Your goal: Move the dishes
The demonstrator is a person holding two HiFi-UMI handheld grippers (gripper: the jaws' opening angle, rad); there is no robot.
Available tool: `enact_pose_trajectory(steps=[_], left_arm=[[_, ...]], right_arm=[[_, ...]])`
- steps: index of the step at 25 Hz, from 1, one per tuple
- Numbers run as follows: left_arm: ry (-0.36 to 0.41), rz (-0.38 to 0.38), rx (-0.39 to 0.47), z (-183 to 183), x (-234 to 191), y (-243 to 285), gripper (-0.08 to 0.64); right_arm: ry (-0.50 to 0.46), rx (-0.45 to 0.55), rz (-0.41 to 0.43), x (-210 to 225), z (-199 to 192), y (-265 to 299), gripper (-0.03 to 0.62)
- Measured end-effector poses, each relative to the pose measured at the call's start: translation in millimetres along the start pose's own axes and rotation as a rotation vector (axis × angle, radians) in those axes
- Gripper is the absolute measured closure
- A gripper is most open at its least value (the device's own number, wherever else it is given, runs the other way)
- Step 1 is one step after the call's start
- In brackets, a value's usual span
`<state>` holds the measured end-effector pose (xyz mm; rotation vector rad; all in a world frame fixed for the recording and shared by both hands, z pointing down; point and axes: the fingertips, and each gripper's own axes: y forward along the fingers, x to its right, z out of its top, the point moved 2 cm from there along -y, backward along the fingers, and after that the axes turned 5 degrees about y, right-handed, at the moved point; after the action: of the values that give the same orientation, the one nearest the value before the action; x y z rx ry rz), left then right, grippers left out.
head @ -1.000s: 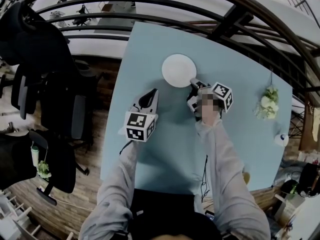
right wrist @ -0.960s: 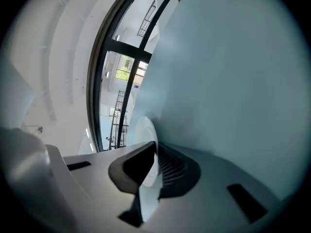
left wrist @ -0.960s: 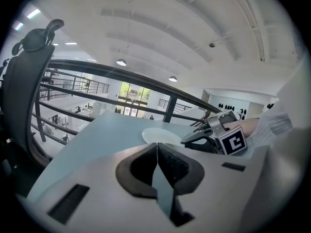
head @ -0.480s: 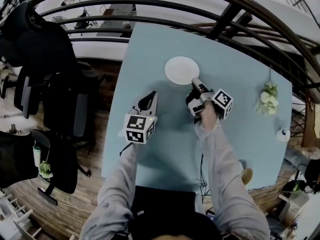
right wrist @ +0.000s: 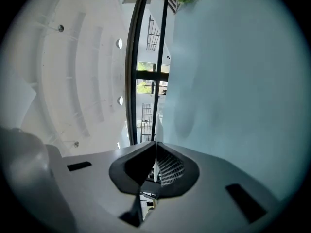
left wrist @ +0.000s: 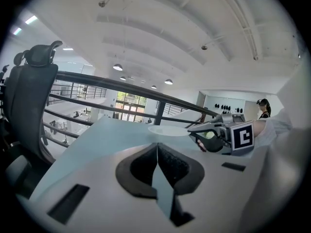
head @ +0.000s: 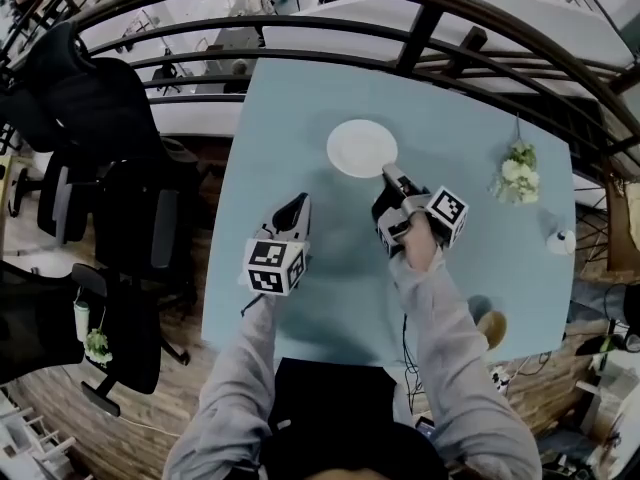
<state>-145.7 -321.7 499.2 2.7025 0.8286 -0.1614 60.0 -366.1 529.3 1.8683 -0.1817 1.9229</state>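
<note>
A pale blue table stands in a bright hall behind a dark curved railing, with black office chairs on the wooden floor to its left. The white plate is at the table's far side, face up; being round, it has no long side. The right gripper pinches its near rim. The left gripper, pads pressed together on nothing, hovers nearer the person.

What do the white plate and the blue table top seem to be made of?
The plate looks like glazed ceramic, or maybe melamine: plain white, smooth, with a thin rim. The table top is probably painted or laminated board: an even pale blue, matt and flat, with no visible grain.
</note>
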Motion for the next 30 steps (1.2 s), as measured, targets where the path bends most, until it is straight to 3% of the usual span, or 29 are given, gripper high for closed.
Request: enact_pose_trajectory(steps=[16, 23, 30], left_arm=[[0.004, 0.016, 0.023, 12.0, 90.5, -89.7, 0.542], [0.008, 0.072, 0.058, 1.4, 121.3, -113.8, 0.543], [-0.023, 0.13, 0.099, -17.1, 137.3, -145.1, 0.543]], right_arm=[[-0.026, 0.061, 0.11, -18.1, -13.6, -202.8, 0.574], [-0.045, 0.1, 0.148, -0.2, -19.3, -256.1, 0.574], [0.02, 0.097, 0.167, 20.6, -38.3, -291.9, 0.574]])
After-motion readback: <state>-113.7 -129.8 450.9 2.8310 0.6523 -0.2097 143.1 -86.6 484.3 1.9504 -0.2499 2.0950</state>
